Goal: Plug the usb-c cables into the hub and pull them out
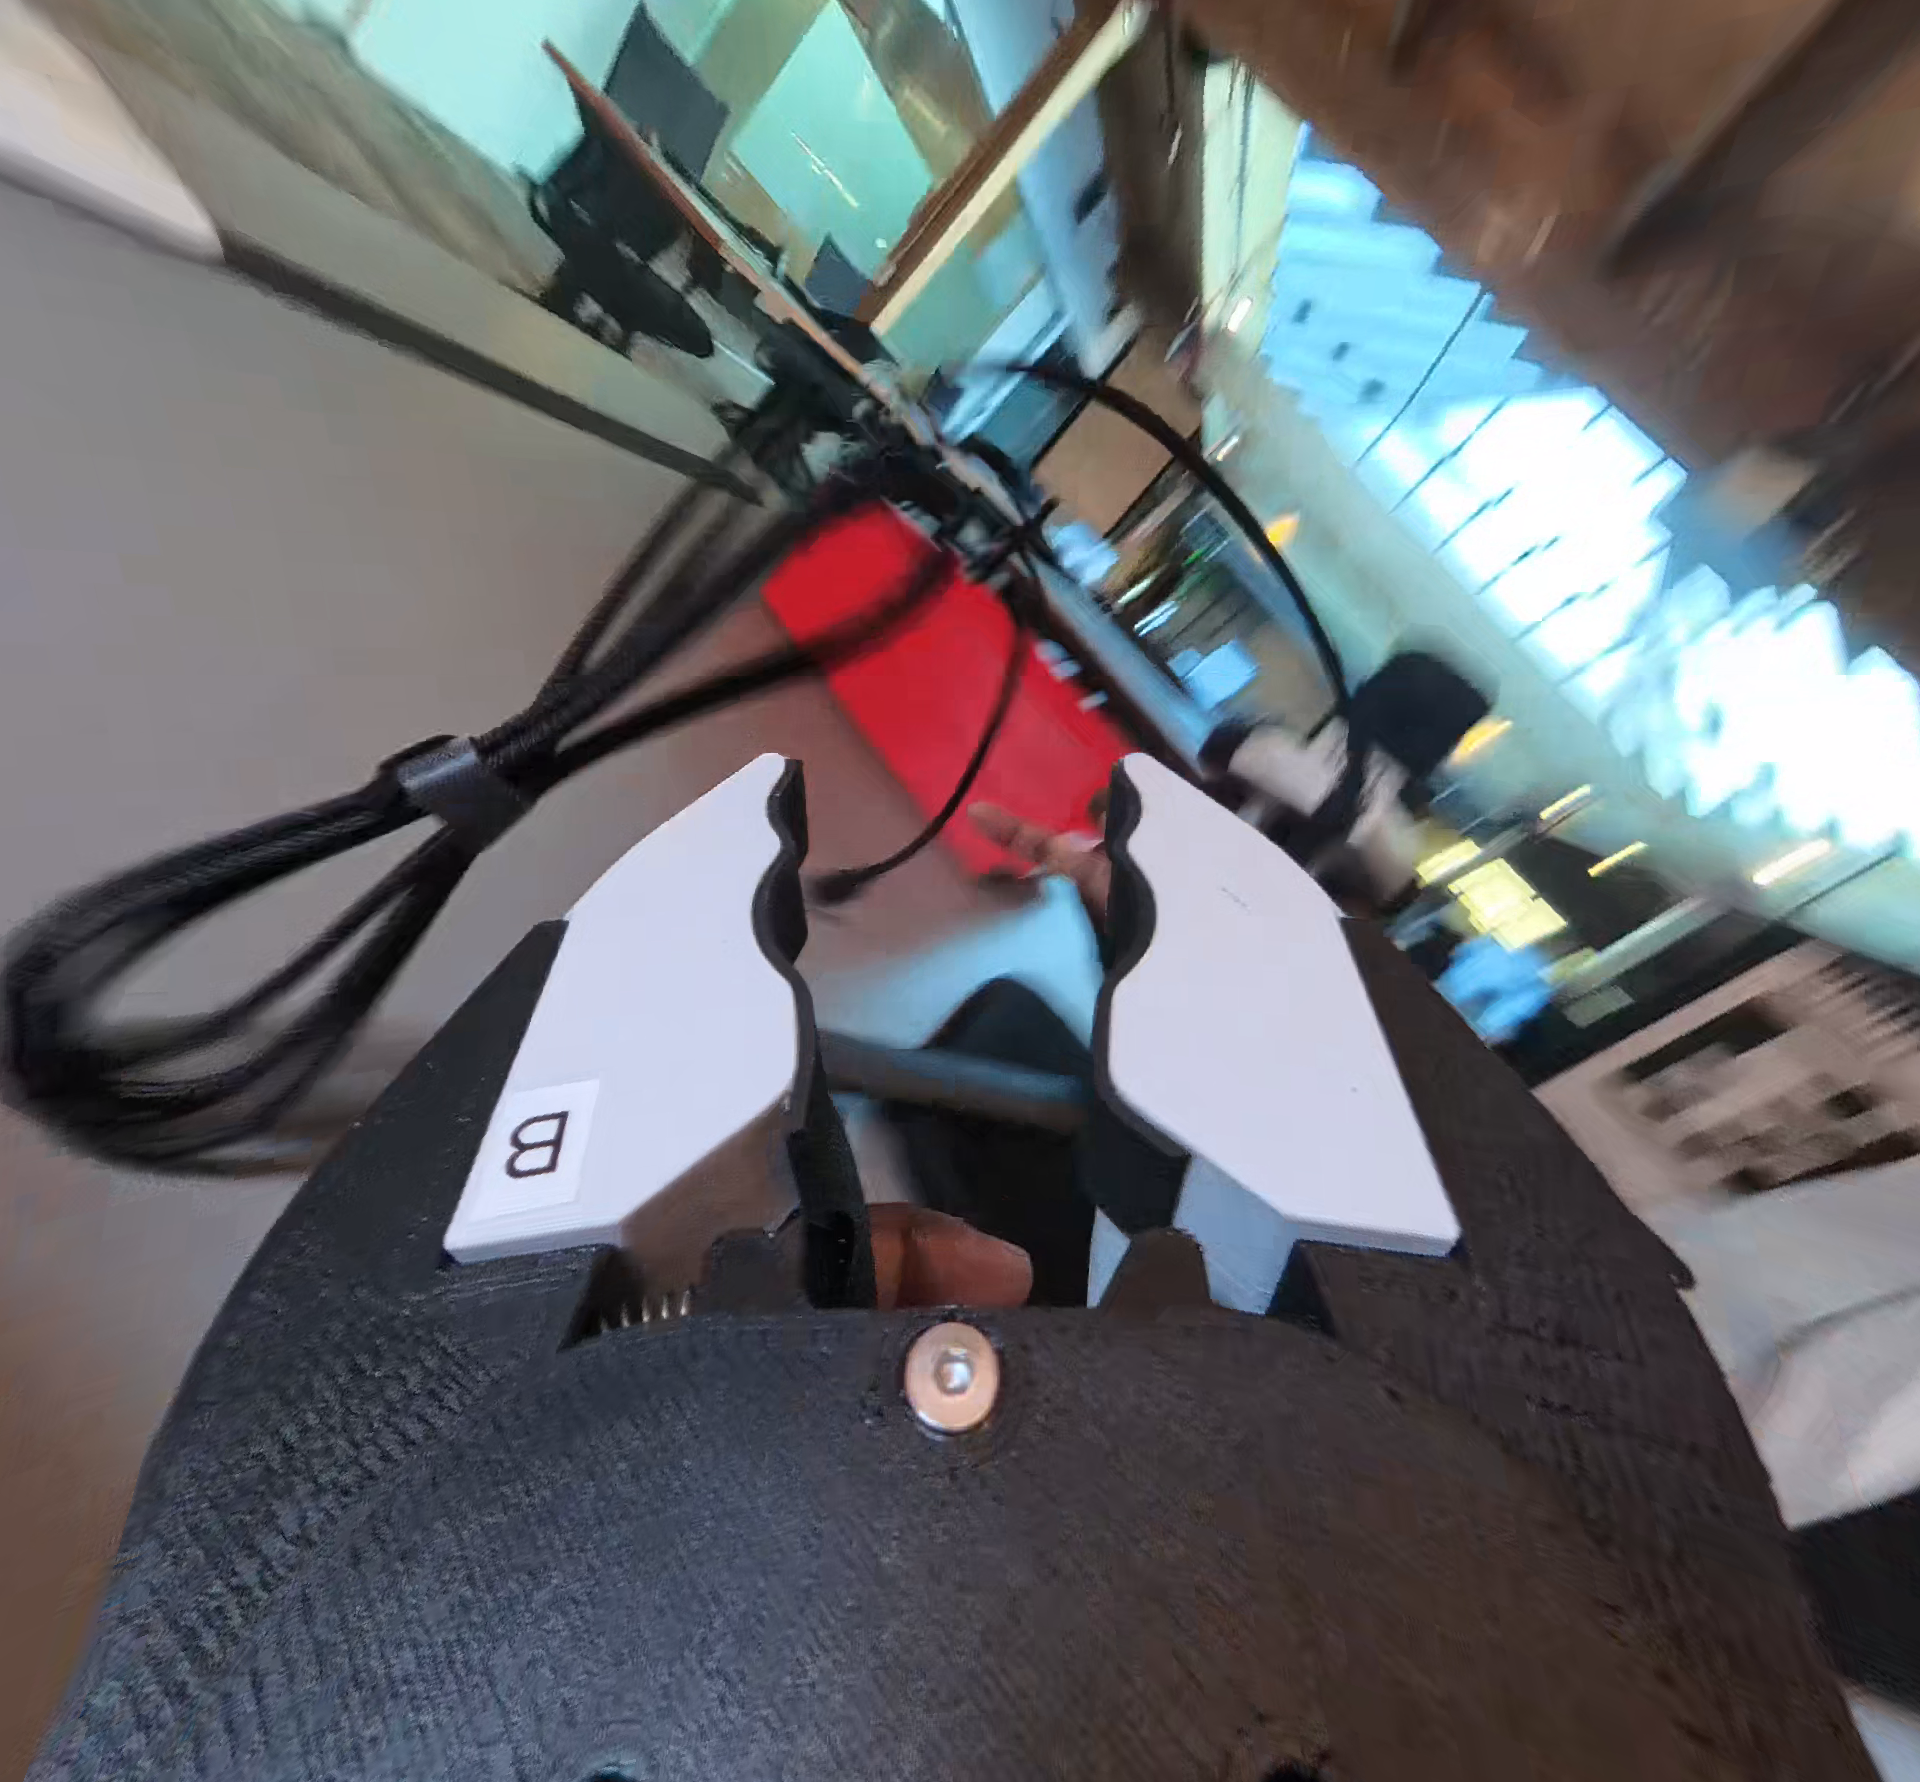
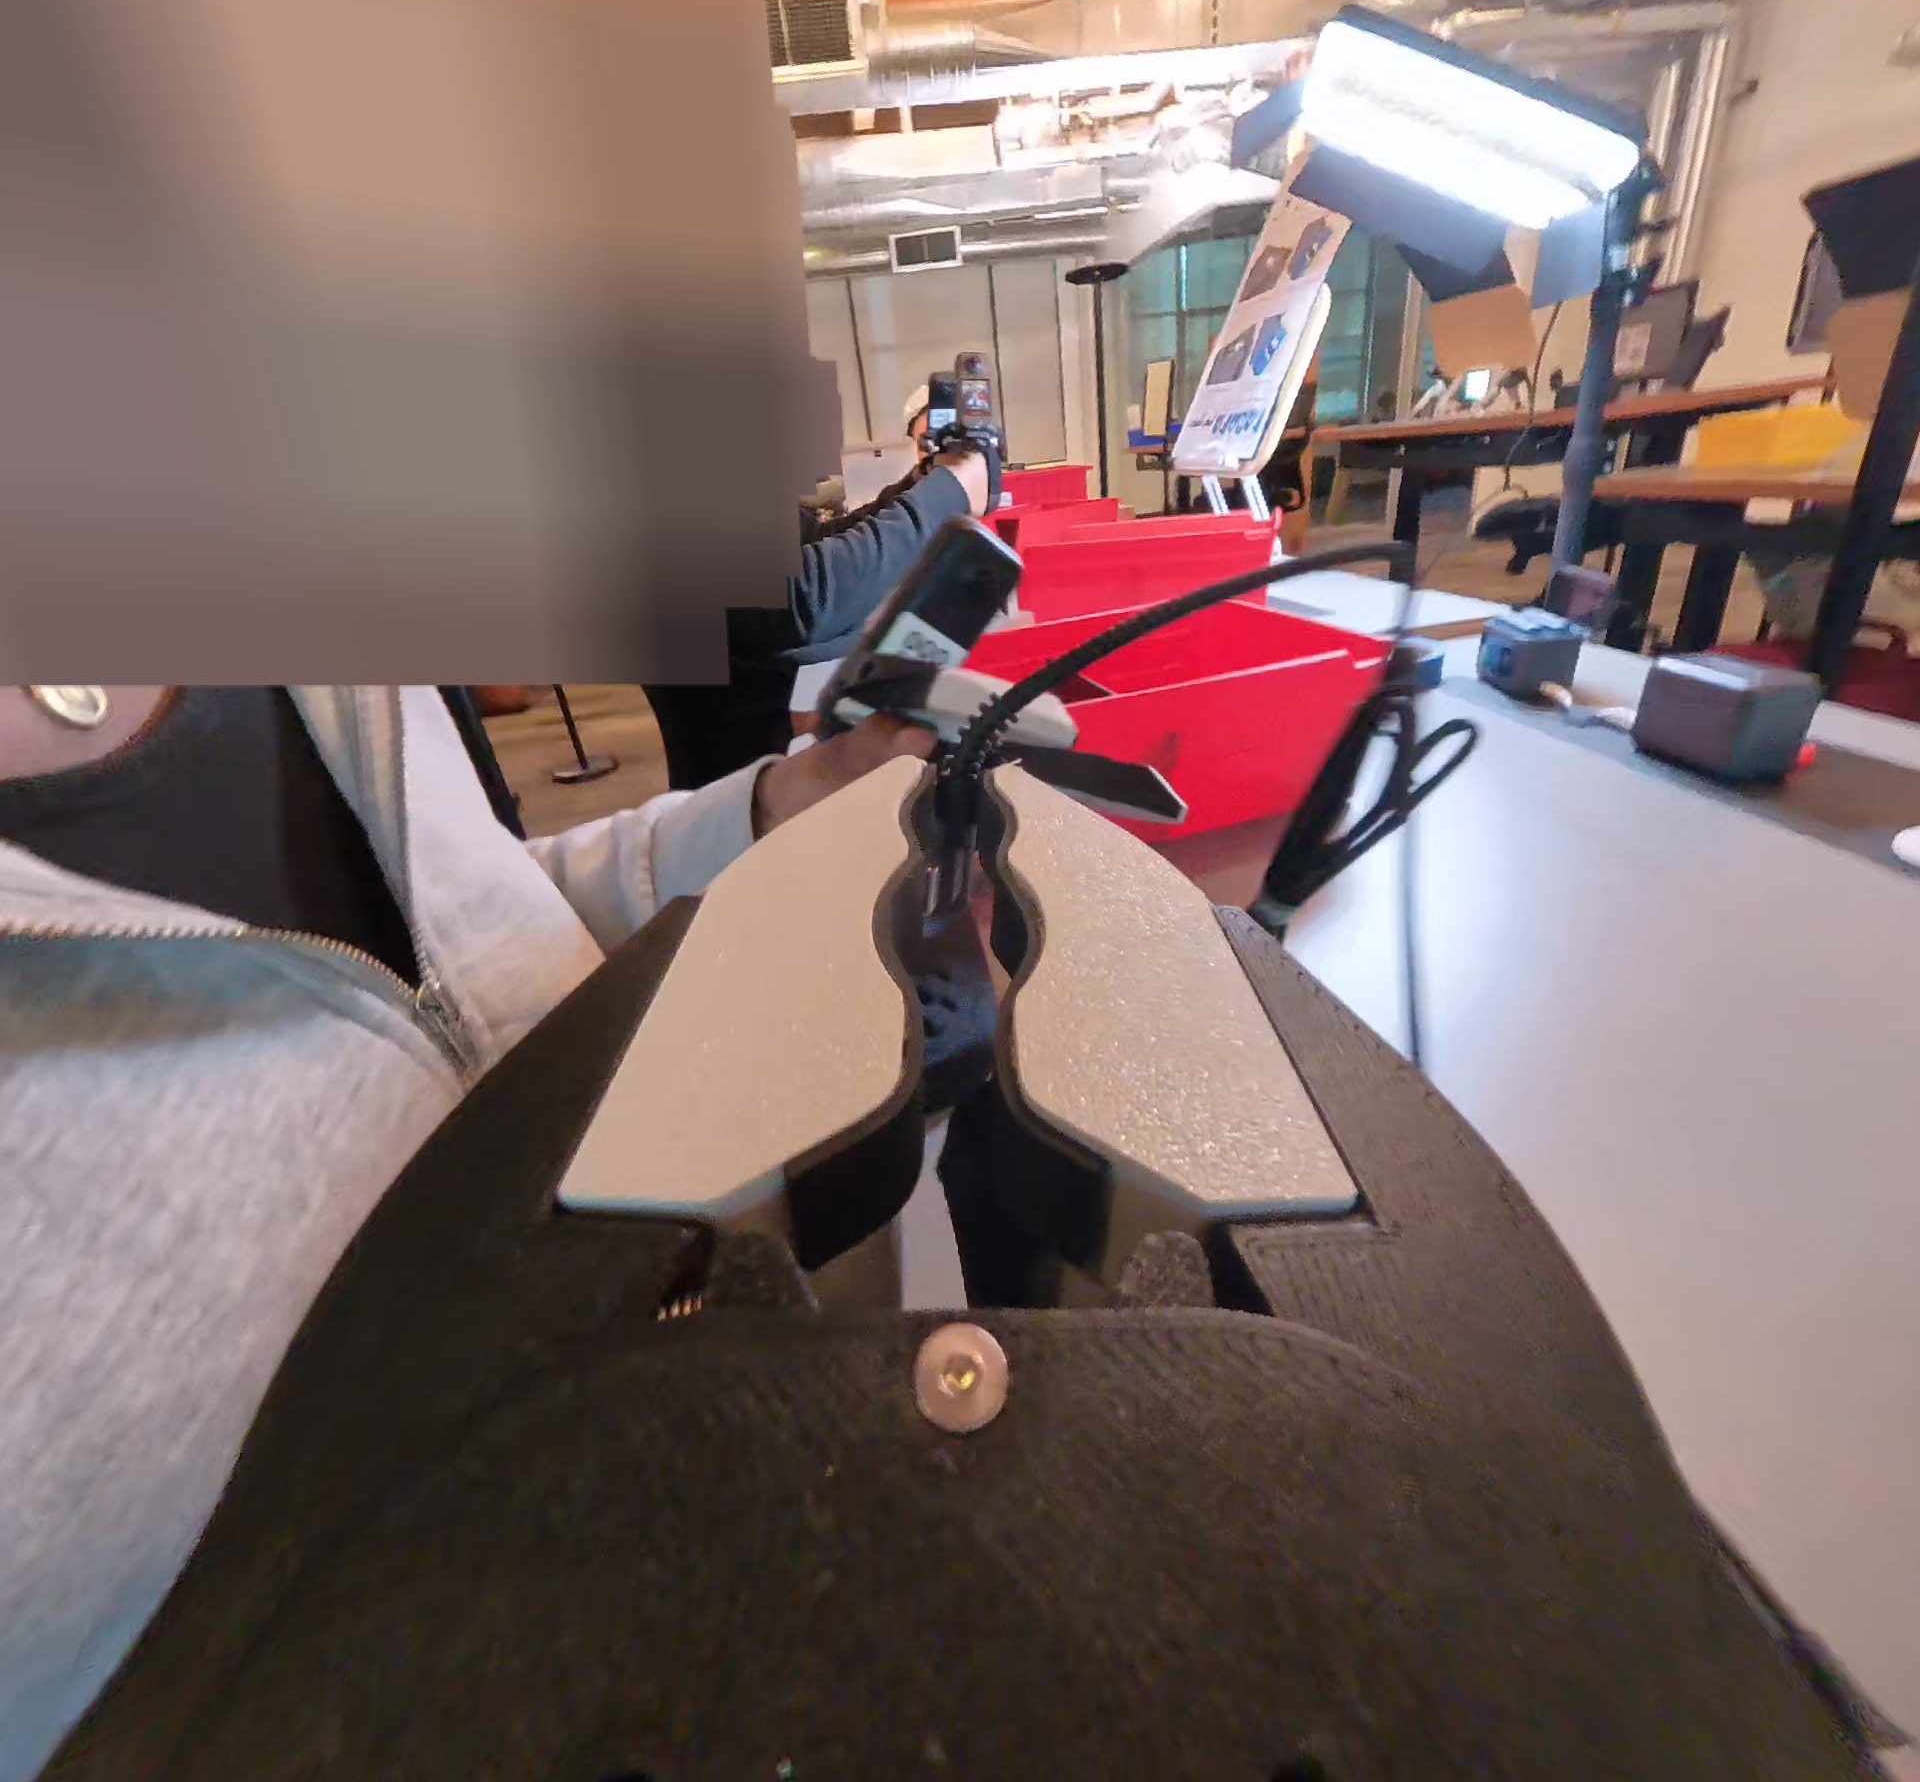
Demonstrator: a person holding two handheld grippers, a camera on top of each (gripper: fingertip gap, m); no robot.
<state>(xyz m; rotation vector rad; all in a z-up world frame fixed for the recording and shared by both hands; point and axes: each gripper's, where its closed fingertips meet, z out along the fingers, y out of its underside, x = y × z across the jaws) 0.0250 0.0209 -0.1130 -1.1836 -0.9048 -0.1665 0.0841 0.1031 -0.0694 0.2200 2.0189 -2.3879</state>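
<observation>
Evidently, a black braided usb-c cable (image 2: 1049, 683) is pinched near its plug between the nearly closed white fingers of the right gripper (image 2: 954, 782), lifted off the pale grey table (image 2: 1662, 1057), probably for alignment. The left gripper (image 1: 954, 782) is spread wide and empty, with a bundled black cable coil (image 1: 208, 943) lying beside it; through the blur no hub can be made out.

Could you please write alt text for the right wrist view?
The right gripper is shut on a black braided cable, which arcs right above a white table. Red plastic bins sit behind, and the left gripper hovers beyond.
</observation>
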